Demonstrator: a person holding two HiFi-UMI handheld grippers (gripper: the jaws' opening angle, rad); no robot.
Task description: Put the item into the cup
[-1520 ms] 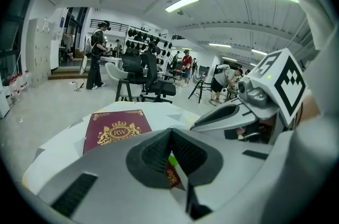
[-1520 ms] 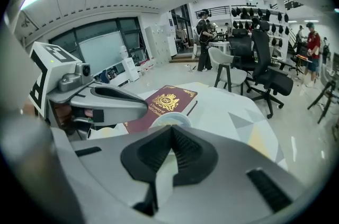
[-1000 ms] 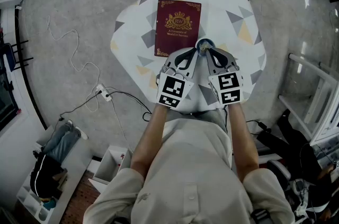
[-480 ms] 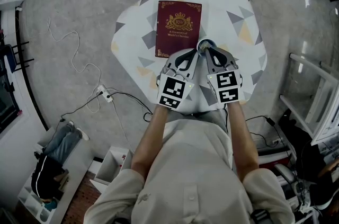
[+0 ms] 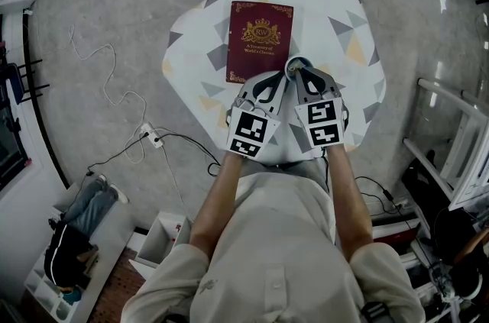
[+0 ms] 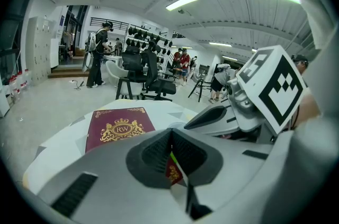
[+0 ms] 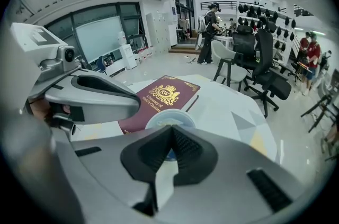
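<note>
Small round table with a white cloth in grey and yellow triangles (image 5: 336, 16), and both grippers sit side by side at its 6 o'clock edge, pointing to 12. Maroon hardcover book with a gold crest (image 5: 259, 43) lies flat on the cloth, centre-left, long side running 12 to 6. Small pale blue cup with a white rim (image 5: 293, 66) stands upright just off the book's 5 o'clock corner, close beside it; contact can't be told. Left gripper (image 6: 170, 138): jaws pressed together, dark ribbed pads (image 6: 154, 153) meeting, with a thin yellow-green sliver (image 6: 171, 157) caught in the seam between them. The sliver is too thin to say what it is. Its tips are over the book's near edge, with maroon cover and gold print showing through the gap under the pads. Seen from the head, the left tips sit at 9 o'clock of the cup, very near it and not over its mouth. Right gripper (image 7: 170, 133): jaws also closed up, tips right at the cup's 6 o'clock rim. A strip of the blue wall shows in the seam between its pads, and the far rim and the cup's inside show above them. The near rim is hidden by the tips, so the grip on the wall looks likely but is not fully clear. Each gripper view shows the other gripper close alongside: the right one at 2 o'clock in the left view, the left one at 9 o'clock in the right view. On the grey floor at the table's 8 o'clock lie a white power strip (image 5: 152, 134) and a loose cable. Black office chairs (image 7: 262, 72) and standing people are far behind the table.
</note>
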